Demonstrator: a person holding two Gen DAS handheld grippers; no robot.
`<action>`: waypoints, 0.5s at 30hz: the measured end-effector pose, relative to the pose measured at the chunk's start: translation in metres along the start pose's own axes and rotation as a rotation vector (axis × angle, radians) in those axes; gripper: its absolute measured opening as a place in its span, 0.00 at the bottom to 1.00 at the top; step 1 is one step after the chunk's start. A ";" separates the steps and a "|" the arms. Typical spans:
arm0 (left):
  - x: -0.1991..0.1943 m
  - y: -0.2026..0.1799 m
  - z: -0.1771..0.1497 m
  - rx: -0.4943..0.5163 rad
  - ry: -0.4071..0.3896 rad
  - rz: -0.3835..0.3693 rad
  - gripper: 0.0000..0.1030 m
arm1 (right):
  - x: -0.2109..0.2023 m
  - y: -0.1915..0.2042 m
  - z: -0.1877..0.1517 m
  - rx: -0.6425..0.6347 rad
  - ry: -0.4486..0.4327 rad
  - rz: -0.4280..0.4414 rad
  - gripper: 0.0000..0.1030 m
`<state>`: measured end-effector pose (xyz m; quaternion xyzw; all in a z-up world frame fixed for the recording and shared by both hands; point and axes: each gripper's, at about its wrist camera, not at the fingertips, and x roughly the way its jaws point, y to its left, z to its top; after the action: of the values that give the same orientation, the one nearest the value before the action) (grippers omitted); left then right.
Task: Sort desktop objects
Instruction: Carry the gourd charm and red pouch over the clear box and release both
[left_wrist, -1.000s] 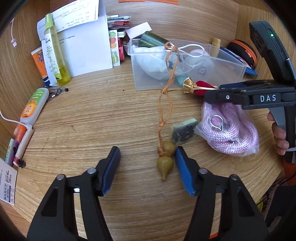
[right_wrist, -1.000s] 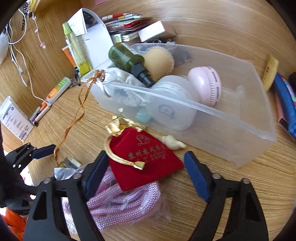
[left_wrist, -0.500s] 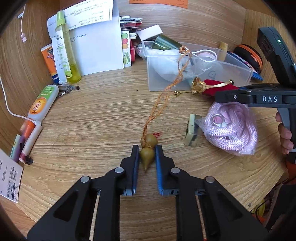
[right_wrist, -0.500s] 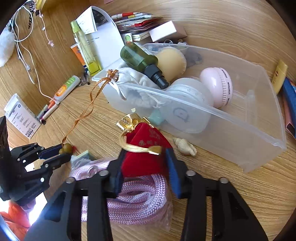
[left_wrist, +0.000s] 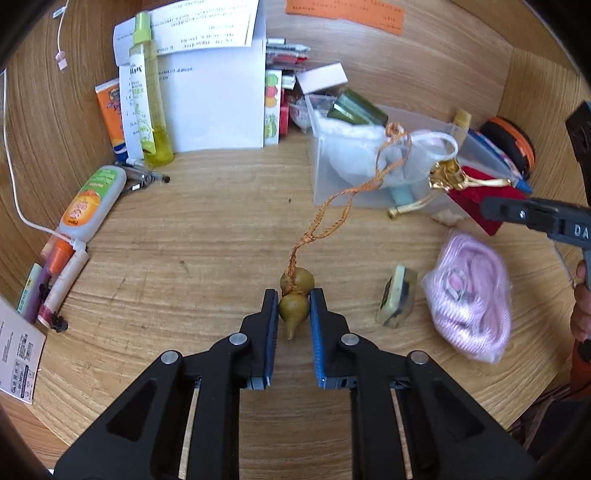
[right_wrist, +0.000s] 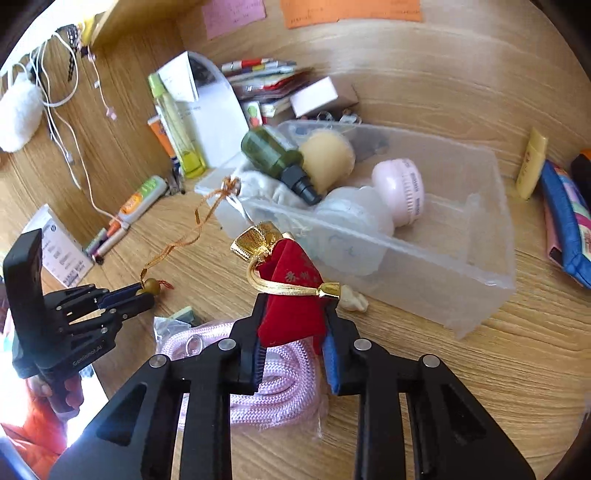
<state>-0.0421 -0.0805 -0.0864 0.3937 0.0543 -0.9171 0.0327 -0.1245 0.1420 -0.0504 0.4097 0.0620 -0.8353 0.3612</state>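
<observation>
My left gripper (left_wrist: 293, 314) is shut on a small olive gourd charm (left_wrist: 294, 301) above the wooden desk; its orange cord (left_wrist: 347, 195) runs up to the rim of the clear plastic bin (left_wrist: 332, 184). My right gripper (right_wrist: 293, 328) is shut on a red velvet pouch (right_wrist: 291, 291) with gold trim, lifted just in front of the clear bin (right_wrist: 443, 266). The pouch (left_wrist: 480, 199) and the right gripper also show at the right of the left wrist view. The left gripper (right_wrist: 142, 291) with the gourd shows at the left of the right wrist view.
The bin holds a green bottle (right_wrist: 273, 151), a beige puff (right_wrist: 327, 157), a pink brush (right_wrist: 400, 190) and a white pouch. A bagged pink rope (left_wrist: 469, 295) and a small block (left_wrist: 395, 301) lie on the desk. Bottles, tubes and papers (left_wrist: 207, 99) crowd the back left.
My left gripper closed on the gourd charm and has lifted it. My right gripper closed on the red pouch and has raised it off the desk toward the bin.
</observation>
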 end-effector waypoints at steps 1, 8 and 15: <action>-0.001 -0.001 0.003 -0.002 -0.006 -0.005 0.16 | -0.004 0.000 0.001 -0.001 -0.006 0.002 0.23; -0.014 -0.010 0.026 0.007 -0.065 -0.038 0.16 | -0.027 -0.002 0.005 0.006 -0.052 0.020 0.23; -0.019 -0.015 0.049 -0.002 -0.106 -0.075 0.16 | -0.056 -0.004 0.010 -0.017 -0.110 -0.010 0.23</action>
<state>-0.0662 -0.0715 -0.0377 0.3422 0.0679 -0.9372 0.0014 -0.1108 0.1719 -0.0034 0.3598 0.0512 -0.8578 0.3634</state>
